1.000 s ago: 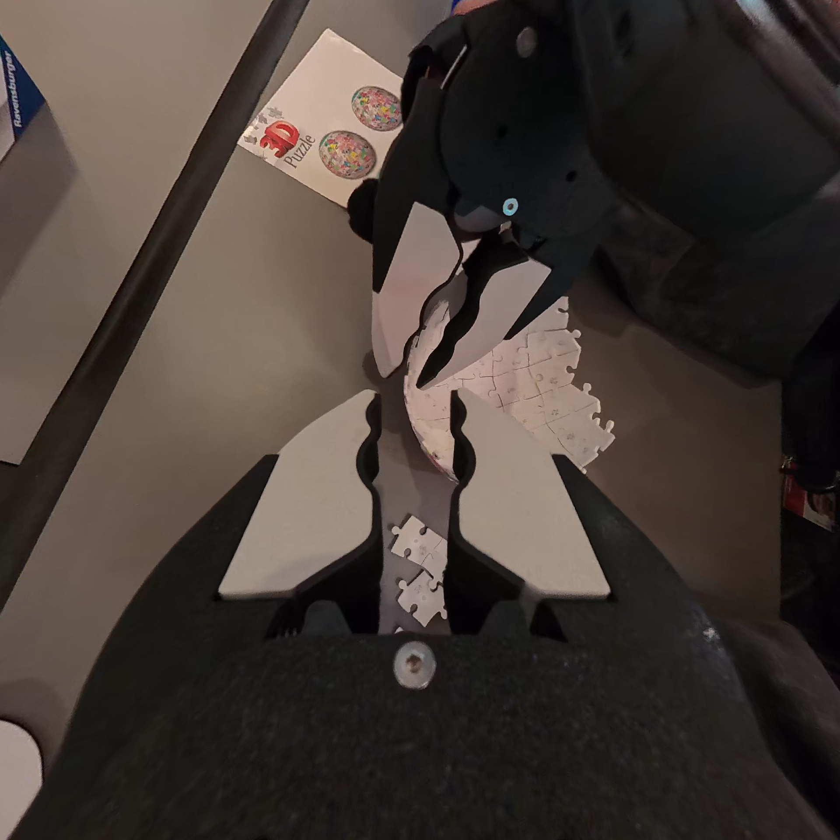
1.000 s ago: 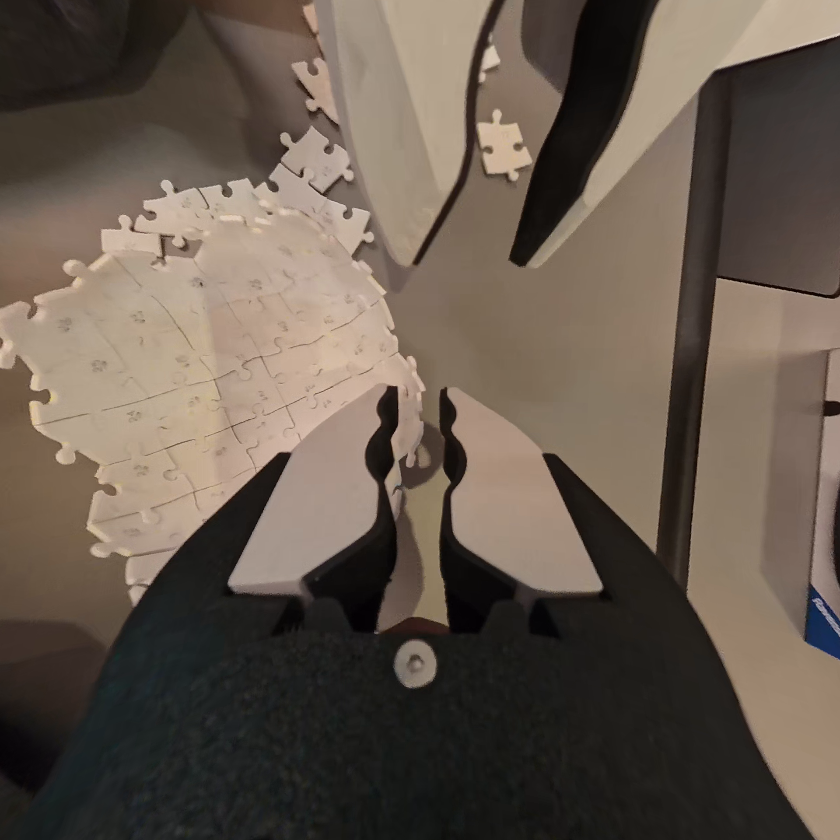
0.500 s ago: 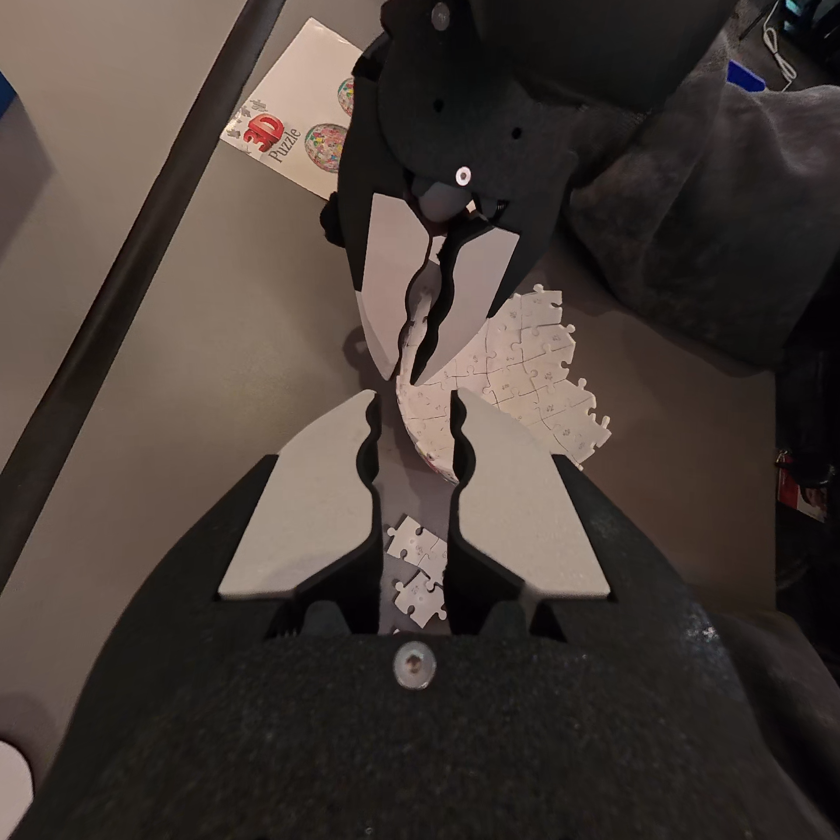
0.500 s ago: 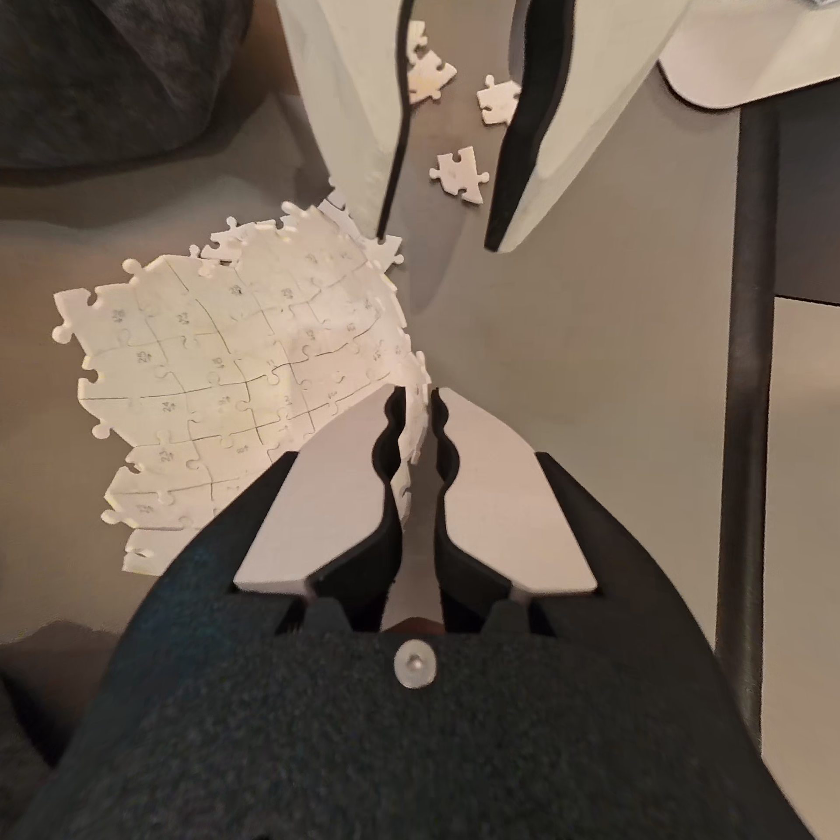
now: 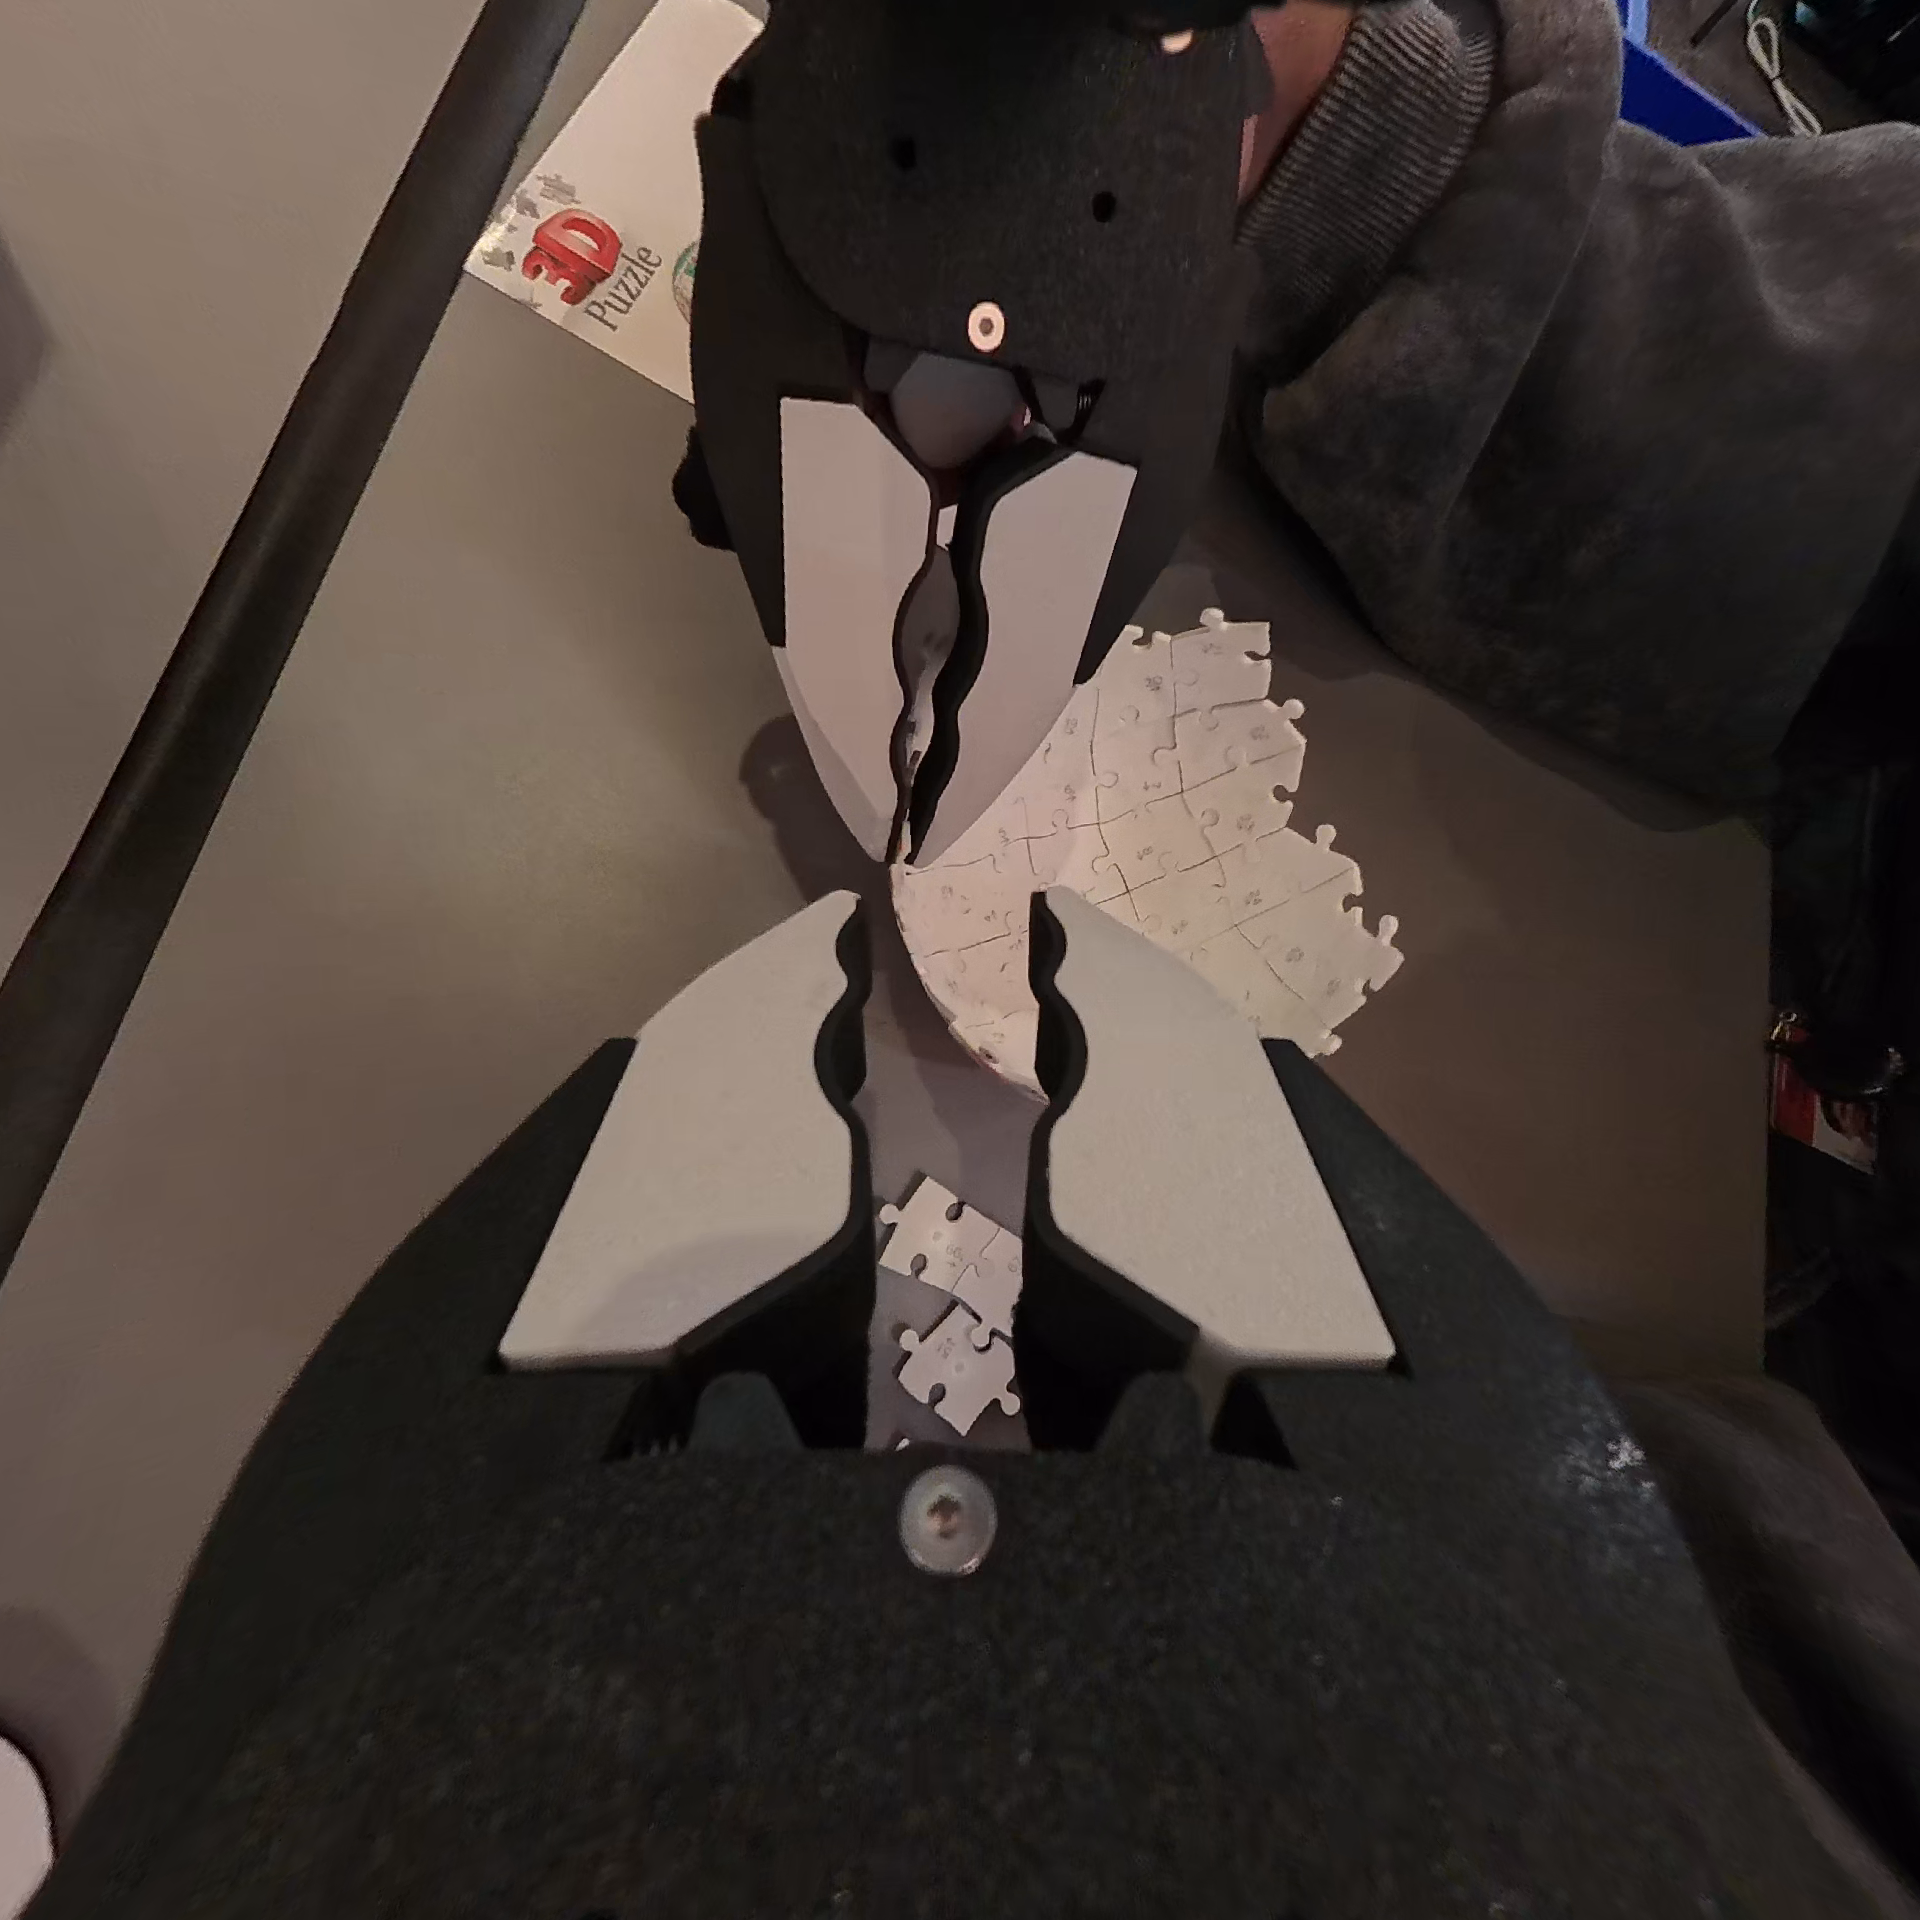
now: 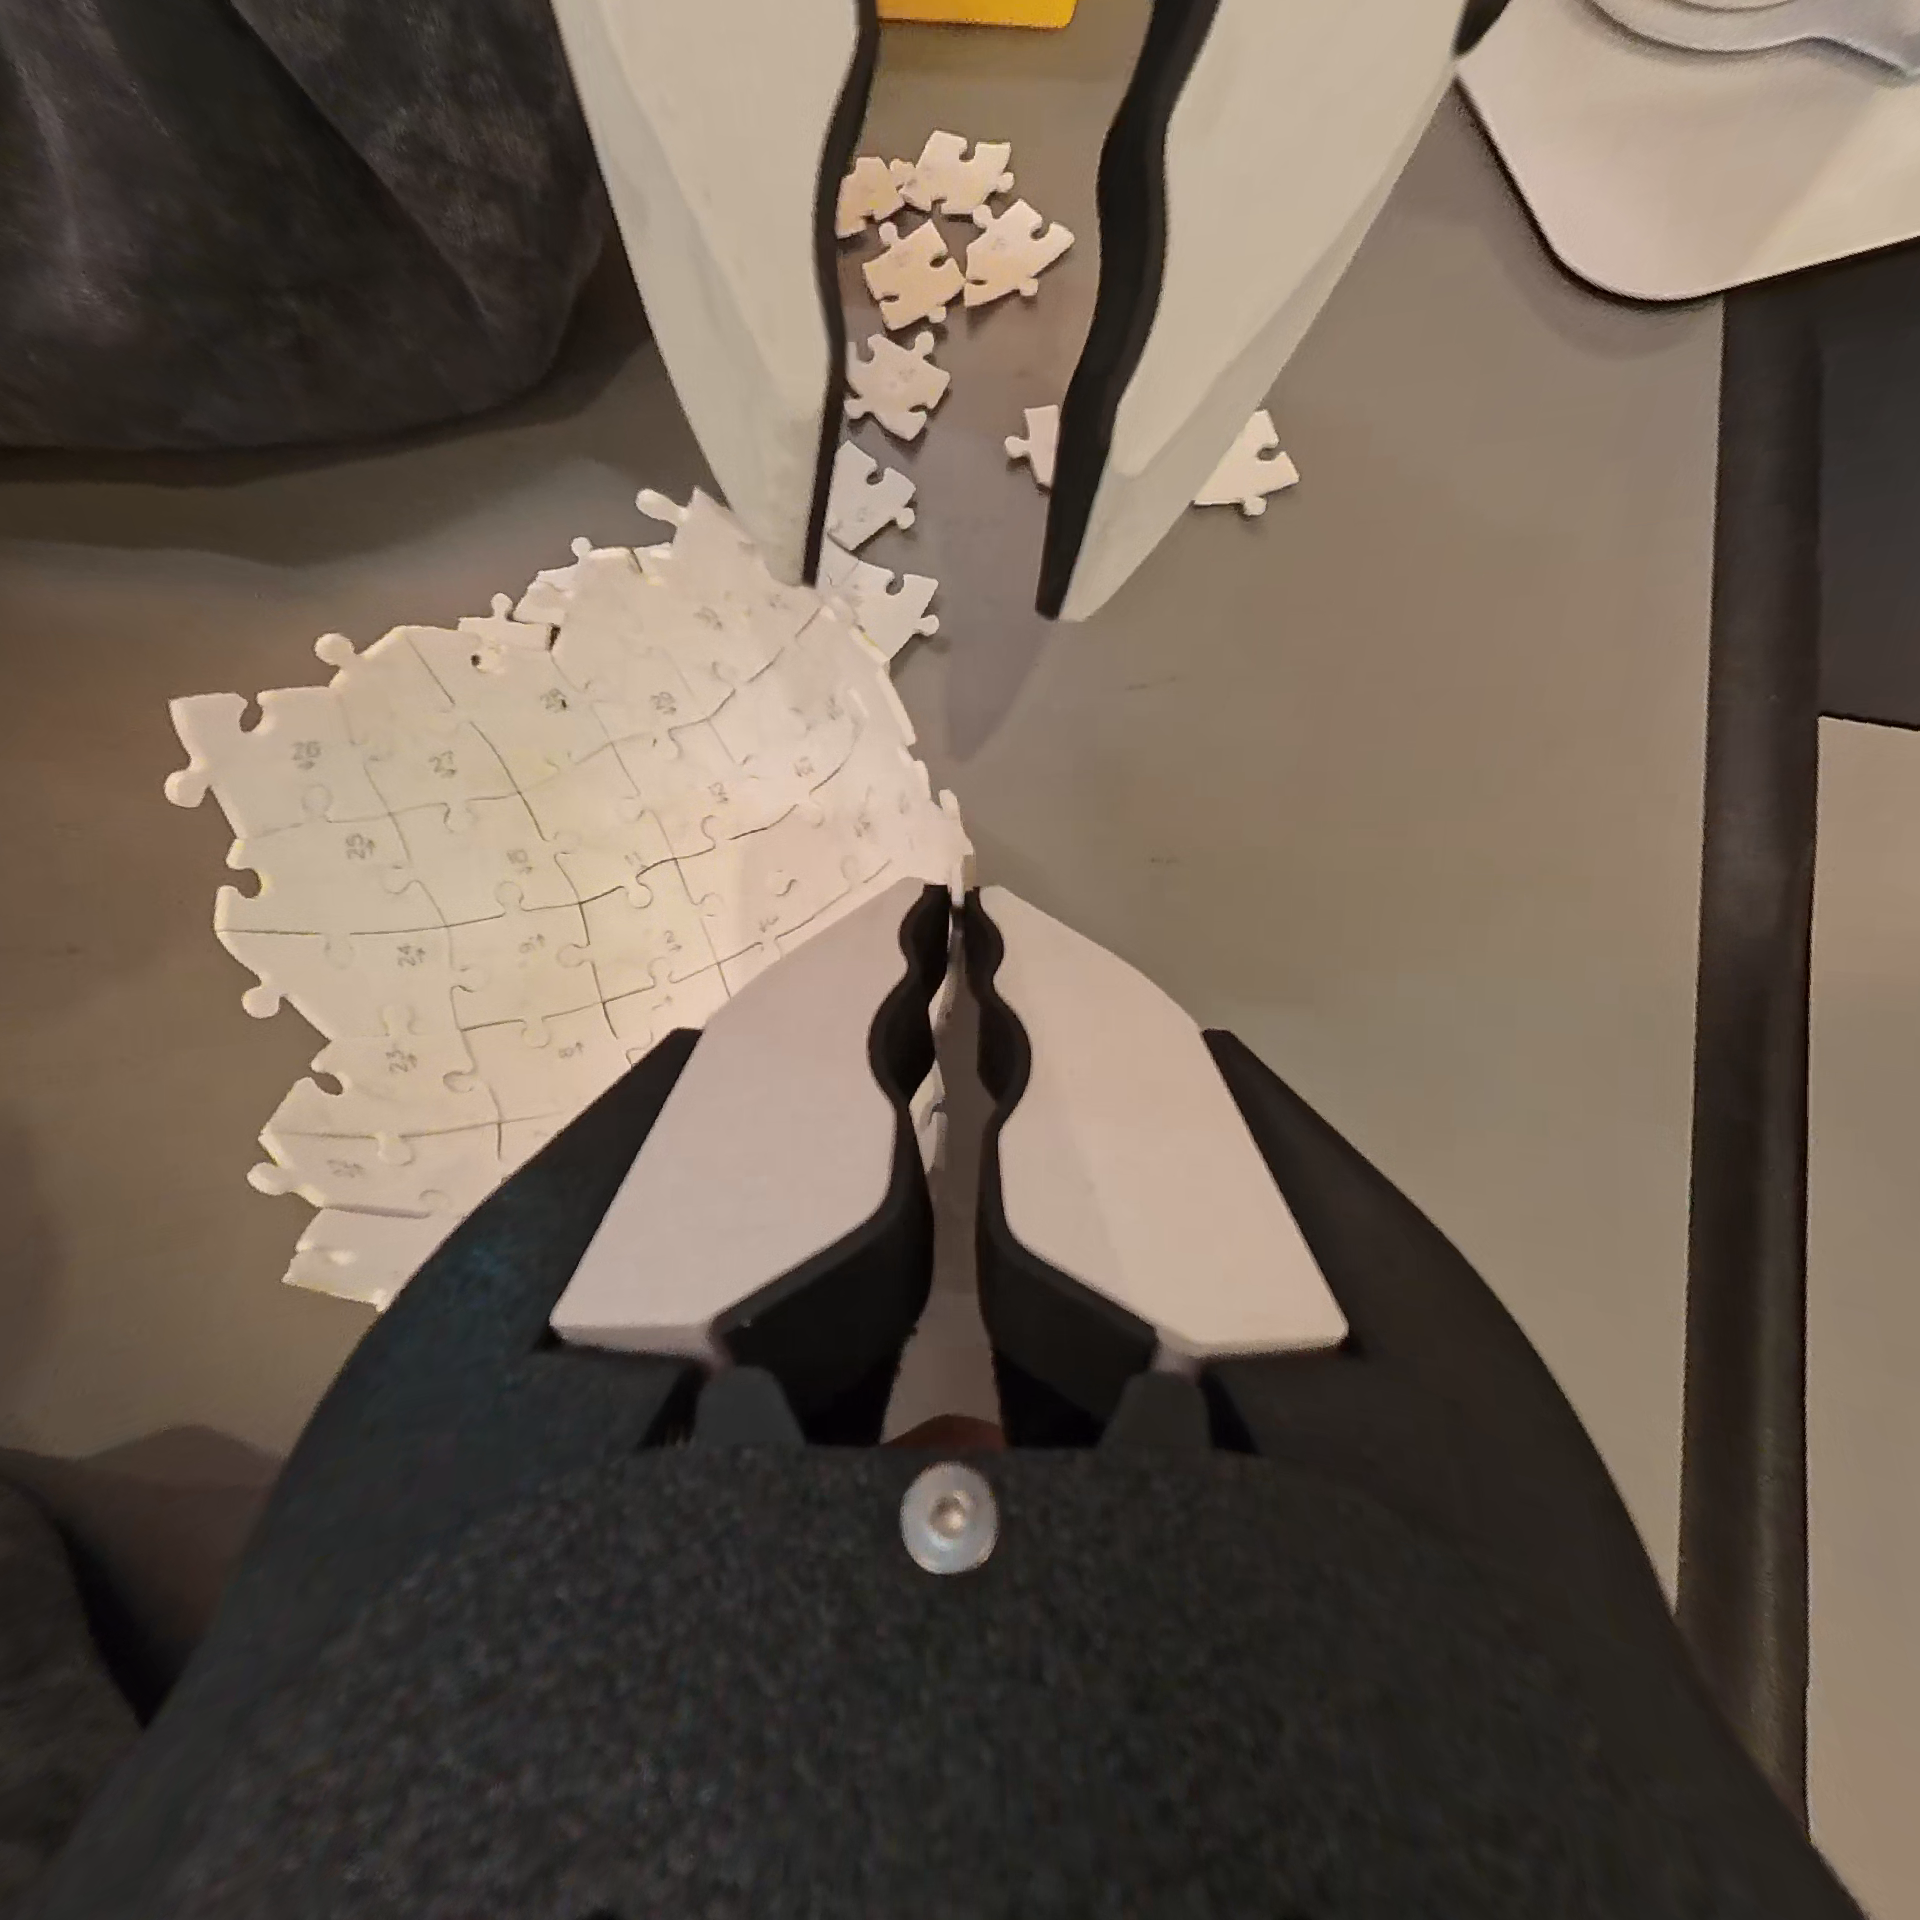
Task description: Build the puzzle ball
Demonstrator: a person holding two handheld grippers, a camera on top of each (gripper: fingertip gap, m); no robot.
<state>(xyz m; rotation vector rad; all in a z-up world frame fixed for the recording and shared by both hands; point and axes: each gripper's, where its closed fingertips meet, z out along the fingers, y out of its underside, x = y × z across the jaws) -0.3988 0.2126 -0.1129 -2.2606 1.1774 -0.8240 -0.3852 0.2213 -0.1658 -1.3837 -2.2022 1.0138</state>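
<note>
The partly built puzzle ball point(image 6: 520, 862) is a curved white shell of joined pieces, inner side up, on the grey table. My right gripper point(image 6: 958, 896) is shut on the shell's right rim. In the left wrist view it comes down from the top point(image 5: 904, 847), pinching the rim of the shell point(image 5: 1174, 862). My left gripper point(image 5: 951, 904) is open and empty, its tips just short of the shell's near edge. In the right wrist view it point(image 6: 930, 592) hangs open over the shell's far edge. Several loose pieces point(image 6: 935, 260) lie beyond it.
Two loose pieces point(image 5: 951, 1309) lie under my left gripper. A puzzle leaflet point(image 5: 582, 270) lies at the far left. A dark bar point(image 6: 1756, 935) runs along the table. Grey fabric point(image 5: 1558, 416) bunches beside the shell. A white object point(image 6: 1662, 156) sits at the far right. Spacing between my two grippers at the tips: around 6 centimetres. Left tips and right tips are each some 20 centimetres from the dark bar point(image 6: 1756, 935). My left wrist view point(image 5: 133, 865) looks at it from another angle.
My right gripper's jaws have closed from a clear gap onto the shell's rim. The shell has shifted a little. My left gripper has stayed open.
</note>
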